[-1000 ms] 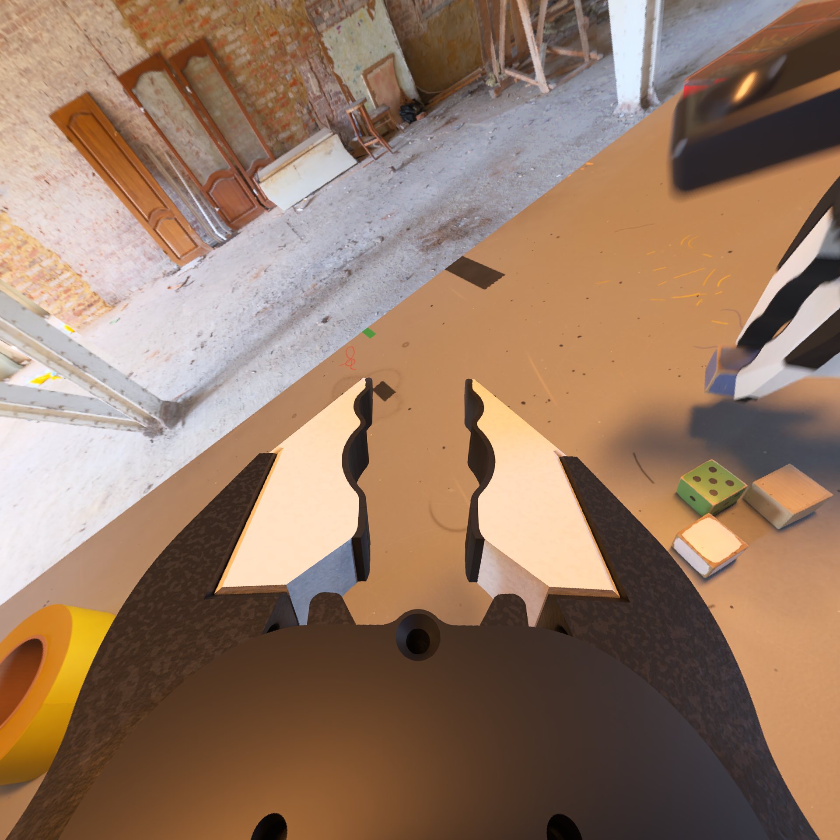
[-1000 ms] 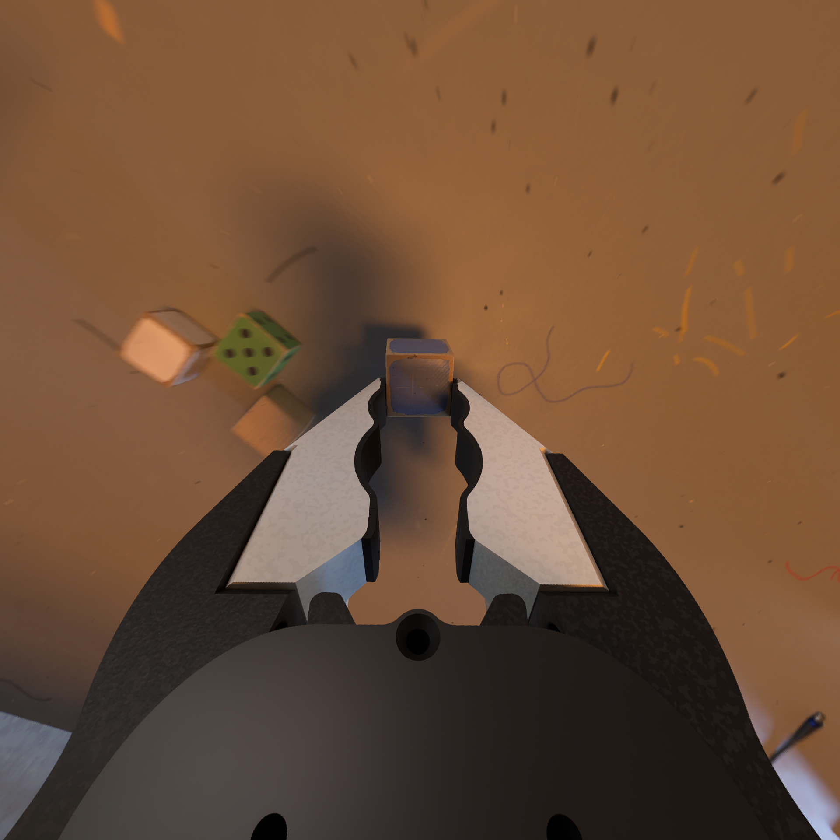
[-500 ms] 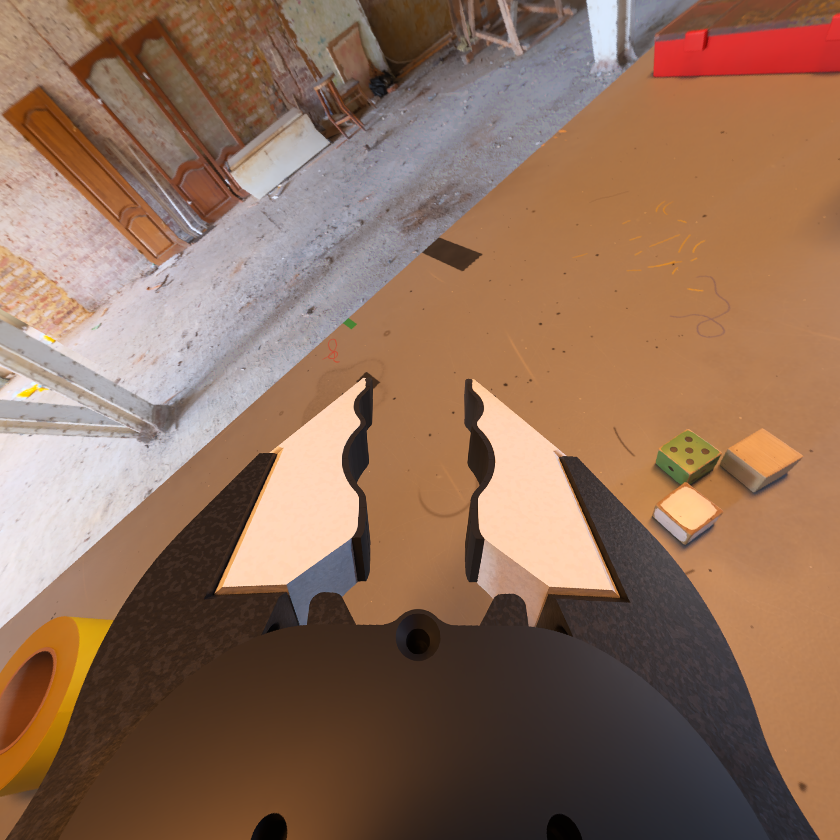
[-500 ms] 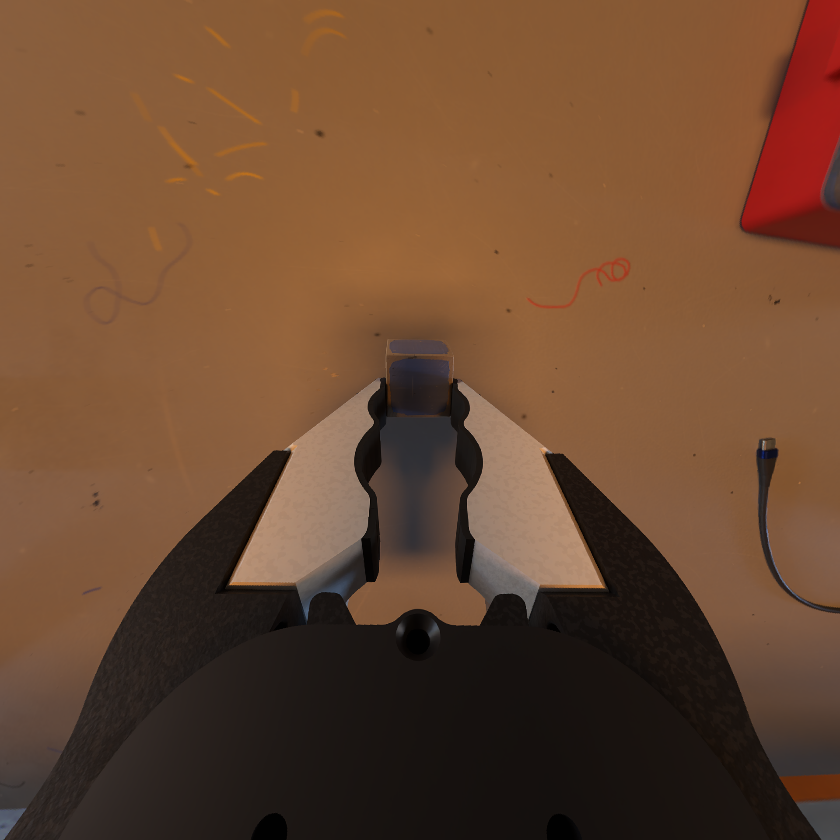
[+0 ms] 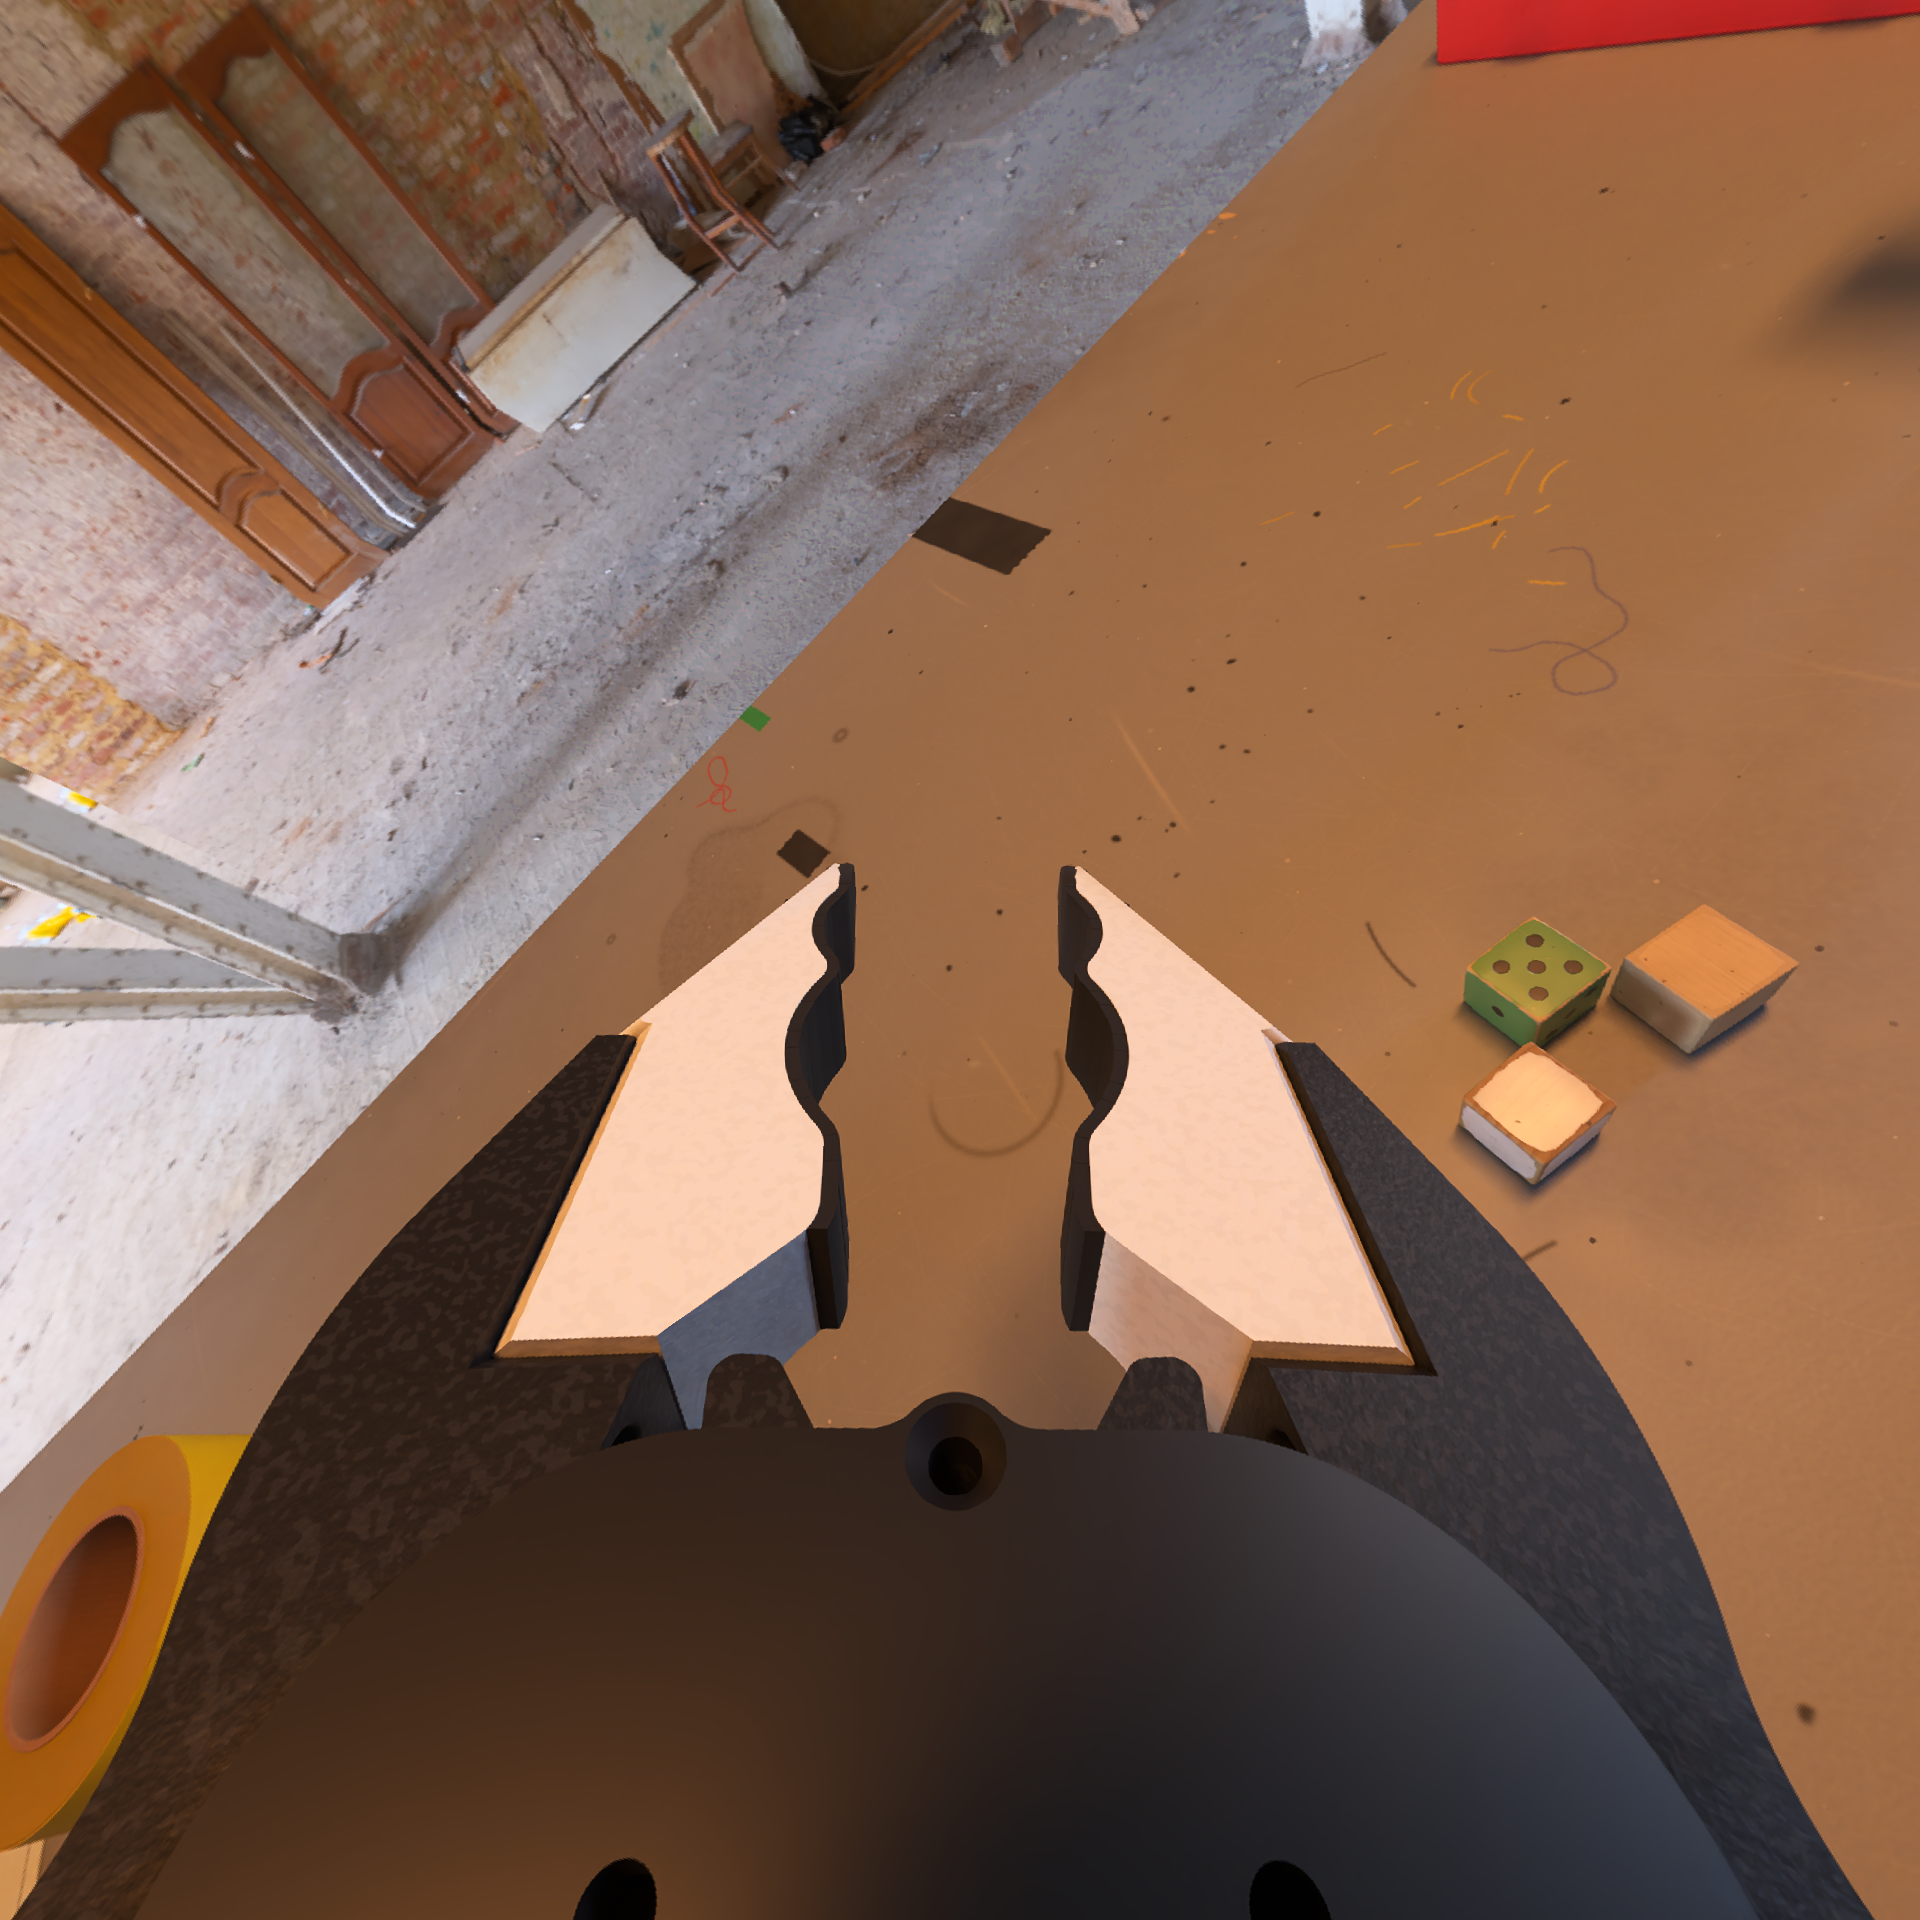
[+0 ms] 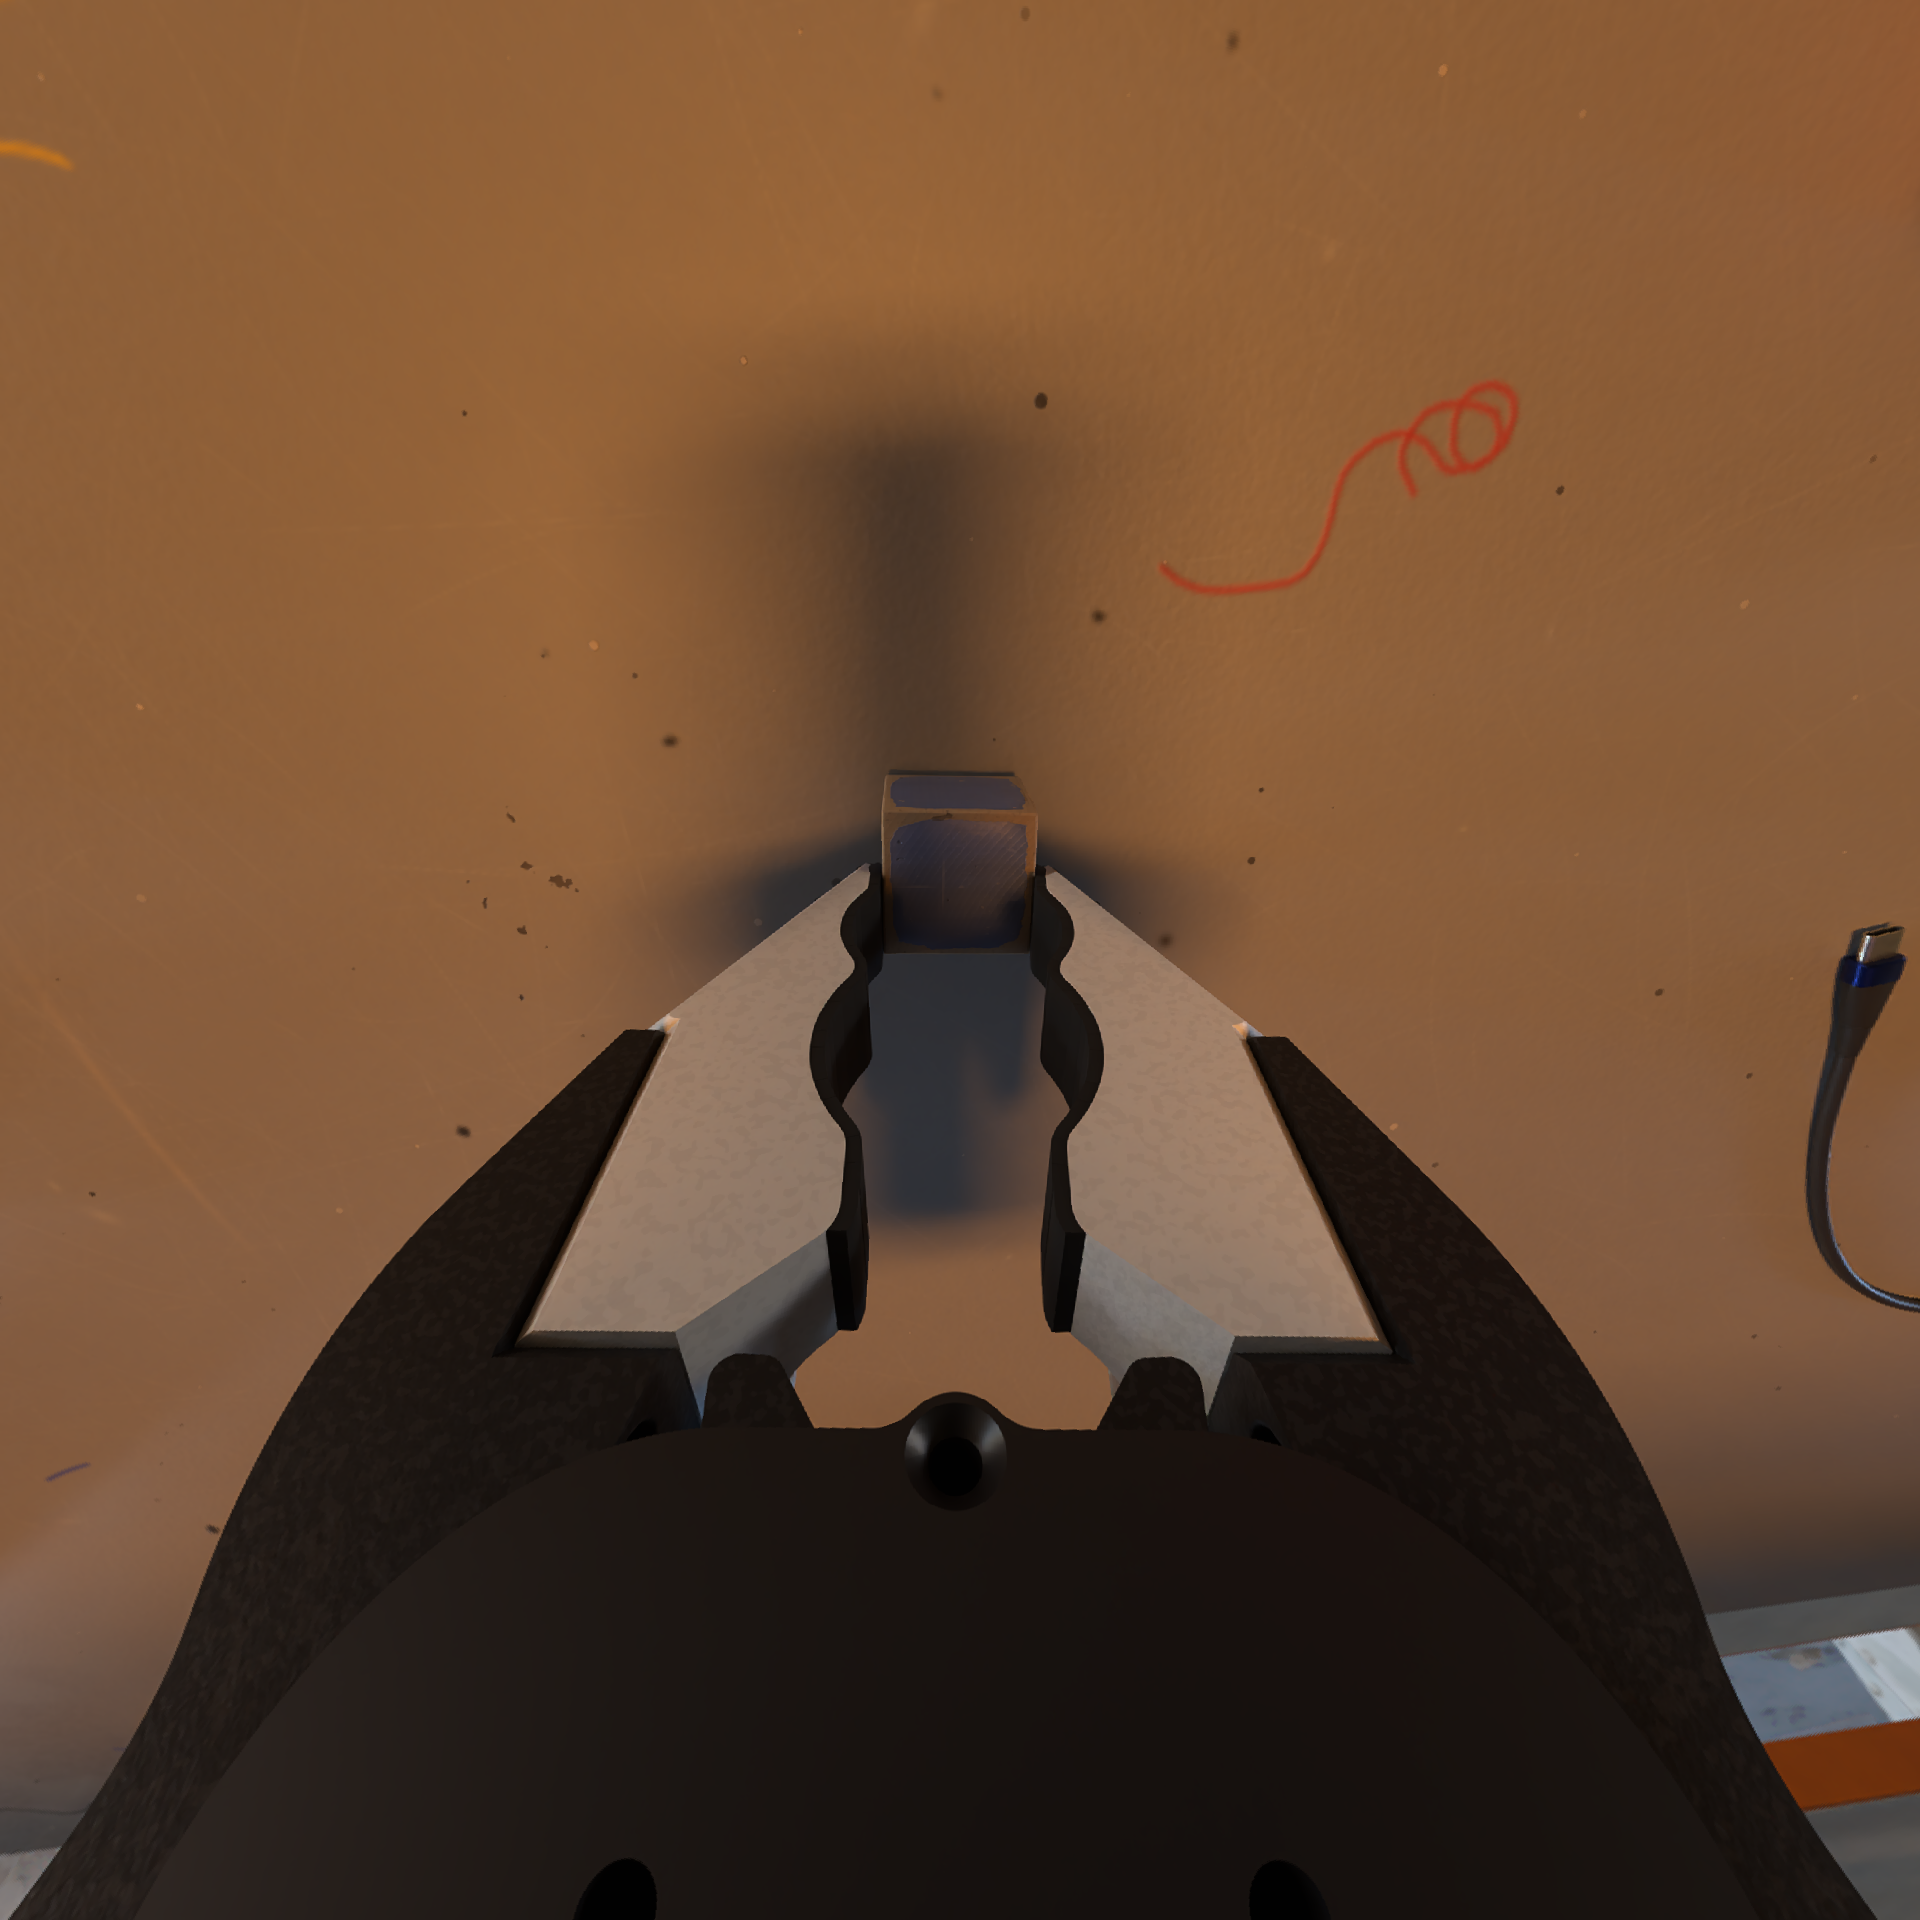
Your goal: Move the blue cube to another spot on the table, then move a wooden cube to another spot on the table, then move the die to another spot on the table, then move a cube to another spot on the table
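Observation:
My right gripper (image 6: 958, 883) is shut on the blue cube (image 6: 958, 868) at its fingertips and holds it close above the brown table (image 6: 416, 520), over its own dark shadow. In the left wrist view my left gripper (image 5: 956, 883) is open and empty over the table near its left edge. To its right lie the green die (image 5: 1536, 979), a wooden cube (image 5: 1704, 975) beside it, and a cube with a pale top (image 5: 1536, 1112) just in front of them. The blue cube and the right gripper do not show in the left wrist view.
A yellow tape roll (image 5: 83, 1631) lies at the lower left by the table edge. A red box (image 5: 1662, 26) stands at the far end. A blue-tipped cable (image 6: 1849, 1101) lies right of the right gripper. A red scribble (image 6: 1371, 488) marks the table.
My right gripper has carried the blue cube away from the die and cubes, out of the left wrist view, and has come lower over the table. The left gripper has drifted slightly.

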Tool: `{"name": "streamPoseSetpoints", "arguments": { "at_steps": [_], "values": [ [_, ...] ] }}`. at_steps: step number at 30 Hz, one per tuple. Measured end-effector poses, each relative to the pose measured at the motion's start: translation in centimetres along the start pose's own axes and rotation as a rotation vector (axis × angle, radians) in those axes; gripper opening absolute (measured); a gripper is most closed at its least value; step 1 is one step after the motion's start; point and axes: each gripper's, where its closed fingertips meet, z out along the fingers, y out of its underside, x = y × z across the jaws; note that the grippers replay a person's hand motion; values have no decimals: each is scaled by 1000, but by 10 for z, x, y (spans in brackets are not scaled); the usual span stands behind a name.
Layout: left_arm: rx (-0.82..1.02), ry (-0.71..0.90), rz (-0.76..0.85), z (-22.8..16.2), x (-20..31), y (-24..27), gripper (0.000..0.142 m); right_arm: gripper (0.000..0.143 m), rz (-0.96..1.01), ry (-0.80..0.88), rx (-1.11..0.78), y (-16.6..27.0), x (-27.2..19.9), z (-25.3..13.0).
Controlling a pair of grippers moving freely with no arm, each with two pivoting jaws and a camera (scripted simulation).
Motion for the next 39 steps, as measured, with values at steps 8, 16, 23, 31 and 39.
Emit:
{"name": "streamPoseSetpoints", "arguments": {
  "at_steps": [8, 16, 23, 31, 39],
  "values": [
    [16, -10, -9, -8, -9, -5, 39, 49, -58, 0, 309, -24, -24, -88],
    [38, -50, -38, -25, -34, -9, 39, 38, -1219, -470, 565, 31, -272, -153],
    [61, -65, -81, -38, -54, -11, 39, 40, -1387, -312, 140, 58, -299, -57],
    [72, -77, -94, -40, -61, -12, 39, 33, -1430, -213, 39, 65, -294, -35],
    [76, -85, -97, -43, -65, -12, 40, 26, -1435, -327, 225, 63, -292, -87]
  ]
}}
